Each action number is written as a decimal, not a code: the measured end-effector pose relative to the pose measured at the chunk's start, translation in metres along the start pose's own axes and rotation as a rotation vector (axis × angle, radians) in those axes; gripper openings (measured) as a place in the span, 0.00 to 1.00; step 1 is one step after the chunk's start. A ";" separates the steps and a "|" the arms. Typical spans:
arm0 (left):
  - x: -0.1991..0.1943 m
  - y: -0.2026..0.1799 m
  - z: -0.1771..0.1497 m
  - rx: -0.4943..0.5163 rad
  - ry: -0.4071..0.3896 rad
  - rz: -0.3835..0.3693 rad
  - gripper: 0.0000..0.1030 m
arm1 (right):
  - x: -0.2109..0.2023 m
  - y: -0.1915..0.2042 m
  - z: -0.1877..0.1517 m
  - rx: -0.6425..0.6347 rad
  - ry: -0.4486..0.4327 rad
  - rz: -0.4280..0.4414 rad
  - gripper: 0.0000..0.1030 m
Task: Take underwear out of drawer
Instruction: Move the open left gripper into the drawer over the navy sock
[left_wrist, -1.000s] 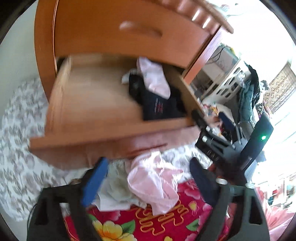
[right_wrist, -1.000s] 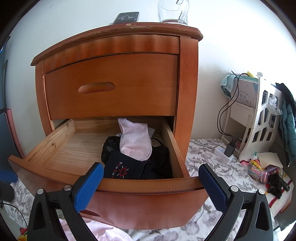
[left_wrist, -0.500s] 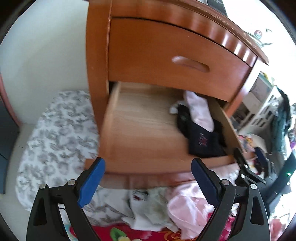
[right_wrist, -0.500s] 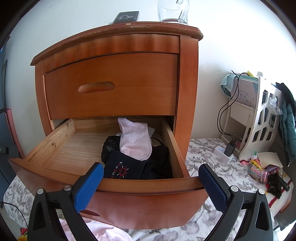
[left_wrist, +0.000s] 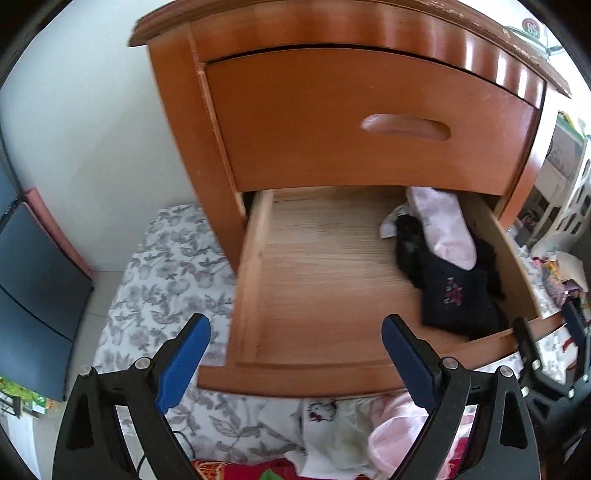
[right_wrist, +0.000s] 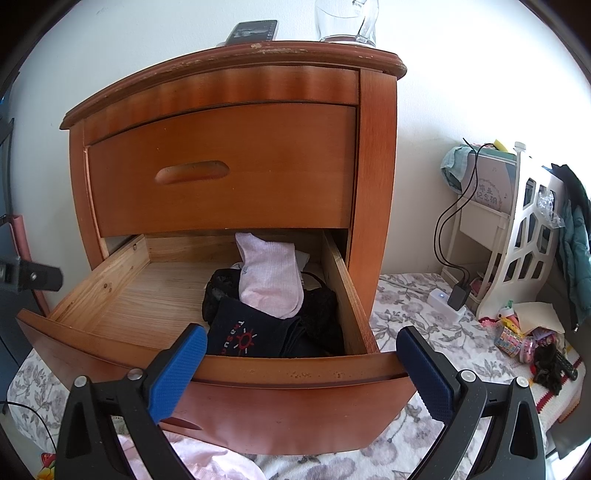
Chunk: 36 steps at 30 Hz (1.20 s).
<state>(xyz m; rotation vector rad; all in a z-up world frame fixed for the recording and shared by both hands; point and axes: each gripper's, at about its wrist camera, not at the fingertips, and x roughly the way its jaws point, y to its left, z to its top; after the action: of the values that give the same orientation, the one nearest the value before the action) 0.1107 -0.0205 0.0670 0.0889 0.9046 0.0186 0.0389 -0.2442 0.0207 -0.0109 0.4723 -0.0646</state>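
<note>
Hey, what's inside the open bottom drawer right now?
In the open drawer, at its right side: a pale pink garment lying on dark clothes, with a bit of white cloth behind. The left side is bare wood. Anything beneath the pile is hidden.

The lower drawer (right_wrist: 207, 373) stood pulled open. Dark underwear (right_wrist: 255, 336) with a red sun print lay crumpled at its 3 o'clock side, a pale pink piece (right_wrist: 269, 280) draped atop.
</note>
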 end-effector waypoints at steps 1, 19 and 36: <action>0.001 -0.002 0.003 0.004 0.004 -0.020 0.91 | 0.000 0.000 0.000 -0.001 0.000 0.002 1.00; 0.051 -0.029 0.046 -0.037 0.149 -0.324 1.00 | 0.003 -0.001 0.001 -0.008 0.003 0.017 1.00; 0.122 -0.083 0.058 0.129 0.464 -0.343 1.00 | 0.005 -0.003 0.002 -0.013 0.018 0.027 1.00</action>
<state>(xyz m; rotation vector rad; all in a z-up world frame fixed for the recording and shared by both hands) 0.2298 -0.1007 -0.0002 0.0488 1.3751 -0.3508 0.0443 -0.2477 0.0207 -0.0167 0.4903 -0.0350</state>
